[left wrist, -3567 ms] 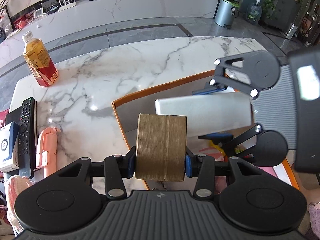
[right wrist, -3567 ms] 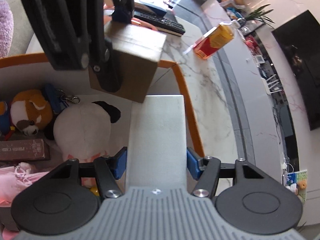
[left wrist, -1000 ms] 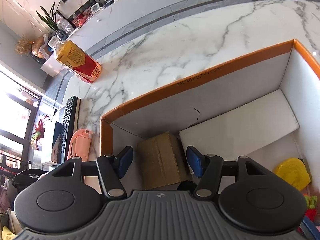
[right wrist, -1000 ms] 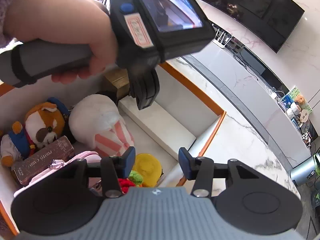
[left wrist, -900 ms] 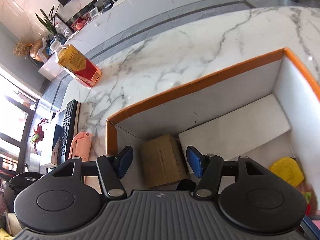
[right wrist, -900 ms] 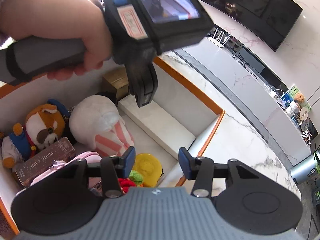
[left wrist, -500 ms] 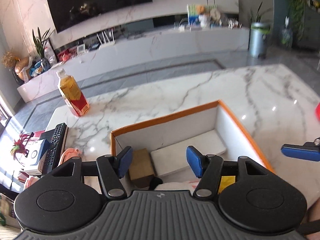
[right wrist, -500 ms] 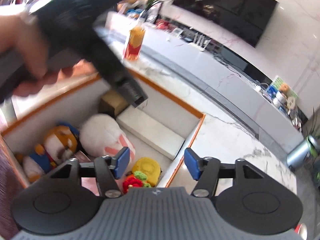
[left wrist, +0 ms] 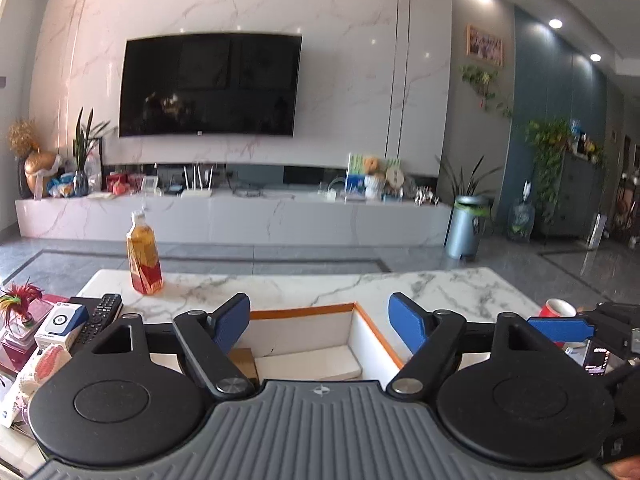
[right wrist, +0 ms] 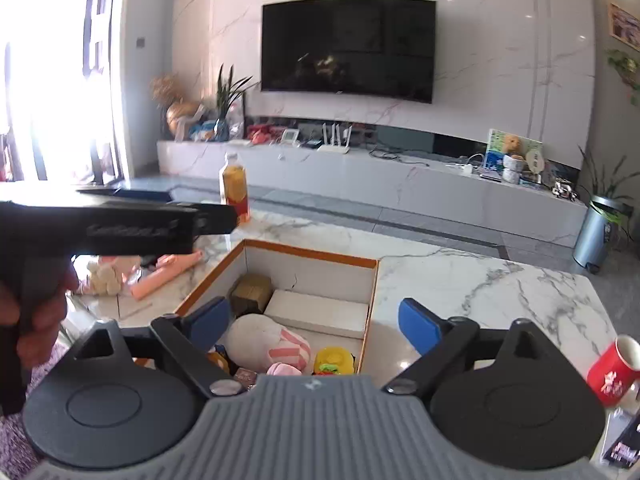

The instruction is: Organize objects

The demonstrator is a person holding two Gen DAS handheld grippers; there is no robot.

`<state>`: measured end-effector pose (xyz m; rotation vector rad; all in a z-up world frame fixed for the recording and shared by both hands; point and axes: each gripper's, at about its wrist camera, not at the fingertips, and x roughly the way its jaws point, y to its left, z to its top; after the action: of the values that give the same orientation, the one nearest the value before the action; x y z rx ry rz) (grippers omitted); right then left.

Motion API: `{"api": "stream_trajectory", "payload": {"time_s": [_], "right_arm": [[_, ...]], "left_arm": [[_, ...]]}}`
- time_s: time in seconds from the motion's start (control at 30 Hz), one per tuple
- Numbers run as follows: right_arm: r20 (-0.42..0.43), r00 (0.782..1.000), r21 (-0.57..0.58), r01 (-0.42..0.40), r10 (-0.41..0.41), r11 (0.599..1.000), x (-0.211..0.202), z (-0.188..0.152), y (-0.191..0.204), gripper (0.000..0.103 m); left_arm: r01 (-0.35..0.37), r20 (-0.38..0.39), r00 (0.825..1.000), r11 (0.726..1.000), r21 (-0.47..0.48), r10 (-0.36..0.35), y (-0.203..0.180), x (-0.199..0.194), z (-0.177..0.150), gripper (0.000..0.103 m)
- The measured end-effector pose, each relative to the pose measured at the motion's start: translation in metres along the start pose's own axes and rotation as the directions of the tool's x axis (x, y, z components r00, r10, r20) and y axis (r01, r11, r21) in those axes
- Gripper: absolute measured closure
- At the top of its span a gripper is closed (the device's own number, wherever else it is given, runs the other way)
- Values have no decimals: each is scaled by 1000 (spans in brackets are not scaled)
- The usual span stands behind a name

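Observation:
An orange-rimmed storage box (right wrist: 308,251) sits on the marble table (right wrist: 480,280). Inside lie a brown cardboard box (right wrist: 251,289), a flat white box (right wrist: 320,313), a white plush toy (right wrist: 264,344) and a yellow toy (right wrist: 334,358). The storage box (left wrist: 304,313), the cardboard box (left wrist: 244,360) and the white box (left wrist: 308,364) also show in the left wrist view. My left gripper (left wrist: 319,322) is open and empty, raised above and behind the box. My right gripper (right wrist: 316,326) is open and empty, also raised above it.
A juice bottle (left wrist: 144,260) stands at the table's far left. A remote (left wrist: 100,316) and small boxes (left wrist: 60,326) lie left of the storage box, with a pink object (right wrist: 168,272). A red mug (right wrist: 614,368) stands at the right. The left gripper's body (right wrist: 120,228) crosses the right wrist view.
Both grippers let go of their boxes in the storage box, opened, then lifted and tilted up so the room now shows; both drew back from the box.

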<state>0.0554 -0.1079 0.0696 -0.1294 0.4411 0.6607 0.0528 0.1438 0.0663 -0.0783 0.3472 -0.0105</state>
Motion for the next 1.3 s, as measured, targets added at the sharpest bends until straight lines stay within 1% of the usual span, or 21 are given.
{"api": "stream_trajectory", "payload": {"time_s": [0.07,0.1,0.17,0.23,0.33,0.47,0.53,0.6,0.67,0.77,0.87,0.93,1.07,1.3], "right_arm": [[18,1000,54,-4,3,999,-9,-4,-3,7],[21,1000,78,-2,1,997,-12,-7,-5,5],[21,1000,107,-1,-2,994,-18,-11,-6,4],[20,1000,114,5,-7,993,-23,-15,-6,3],[19,999,93,25,-26,995,-26,-22,-2,2],[-4,999,61,37,-36,997,-21,-31,1,2],[-27,999,56,33,-32,998,-16,-36,3,2],[-61,998,51,31,-28,998,-8,-42,6,2],[-91,996,48,21,-16,999,-2,-48,7,2],[-125,992,43,17,-11,999,7,-59,8,2],[-161,987,58,27,-18,998,14,-67,4,2],[-179,984,80,29,-14,996,18,-70,0,2],[-186,982,108,31,-10,994,20,-73,-6,2],[-196,981,124,32,-7,992,21,-76,-10,2]], "left_arm": [[-4,48,999,1000,-7,4,0,-11,-5,7],[-14,69,997,1000,-7,15,-1,-15,-7,5],[-50,106,993,999,9,48,-5,-23,-12,5],[-84,120,990,996,39,78,-10,-25,-16,4],[-84,118,990,994,67,76,-14,-24,-25,4],[-94,65,994,995,21,93,-12,-16,-41,4],[-115,36,993,993,-8,115,-9,-15,-51,3],[-139,-13,990,990,-23,138,-5,-9,-59,3],[-170,-47,985,985,-25,169,-2,-9,-69,3],[-211,-99,973,977,-3,210,1,-5,-78,3],[-222,-142,965,975,4,220,0,-5,-88,3],[-213,-157,965,977,0,210,-4,-6,-94,3],[-209,-172,963,978,7,207,-11,-4,-97,3],[-213,-173,962,977,15,212,-15,-6,-95,3]]}}
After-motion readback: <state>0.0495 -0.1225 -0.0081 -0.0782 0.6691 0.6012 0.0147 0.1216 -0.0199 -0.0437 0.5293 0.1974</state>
